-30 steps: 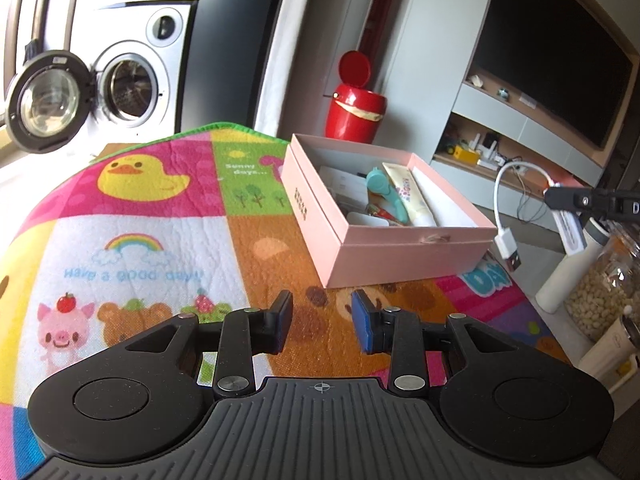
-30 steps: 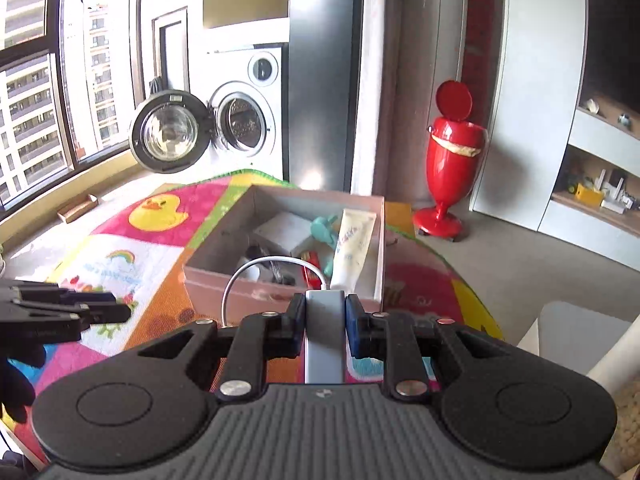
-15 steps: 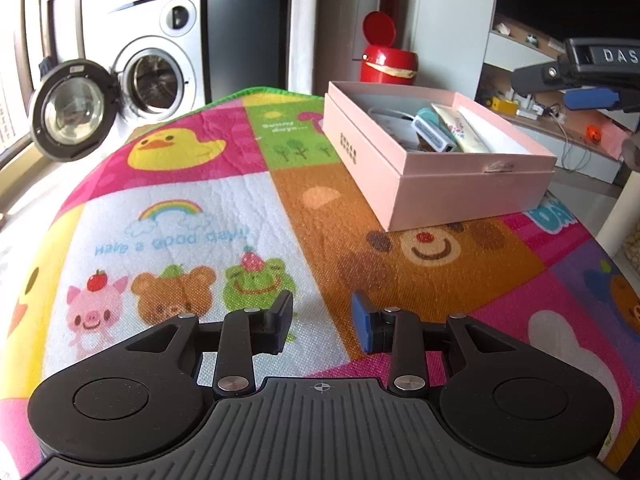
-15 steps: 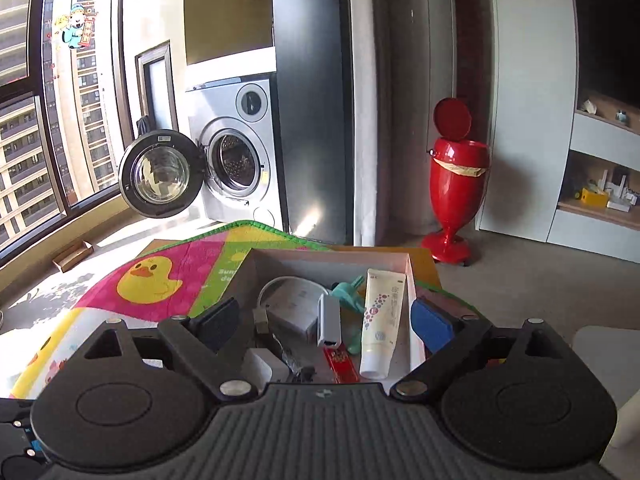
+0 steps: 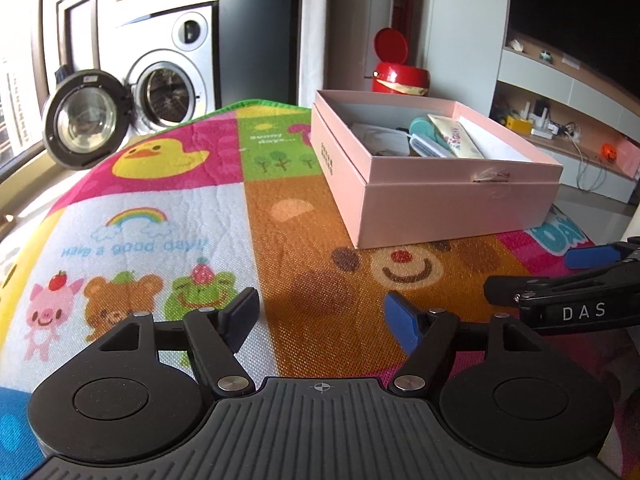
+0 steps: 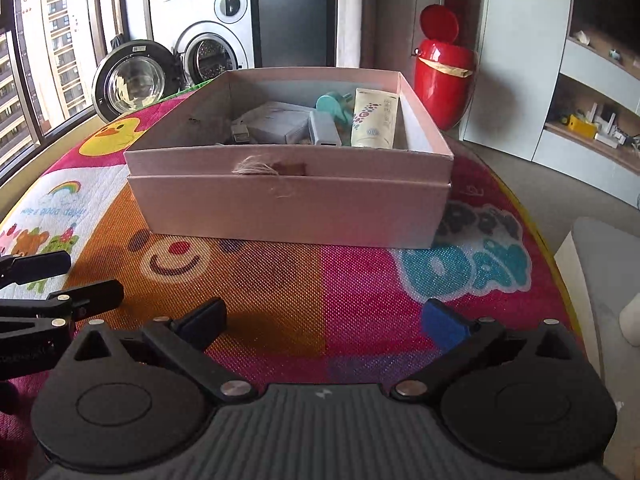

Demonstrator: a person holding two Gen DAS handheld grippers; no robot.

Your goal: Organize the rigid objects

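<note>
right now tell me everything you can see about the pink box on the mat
The pink box looks like matte cardboard, rectangular and open-topped, with a seam around its walls as if one tray nests in another. A frayed twine tuft sticks out of its near wall, and small dark print marks a side wall. It sits flat on the cartoon play mat. Inside lie a cream tube, a teal item, a white box and a grey adapter. Neither pair of tongs touches it.

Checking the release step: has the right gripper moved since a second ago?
Yes. The right gripper, now open and empty, has pulled back from above the pink box toward the mat's near edge.
</note>
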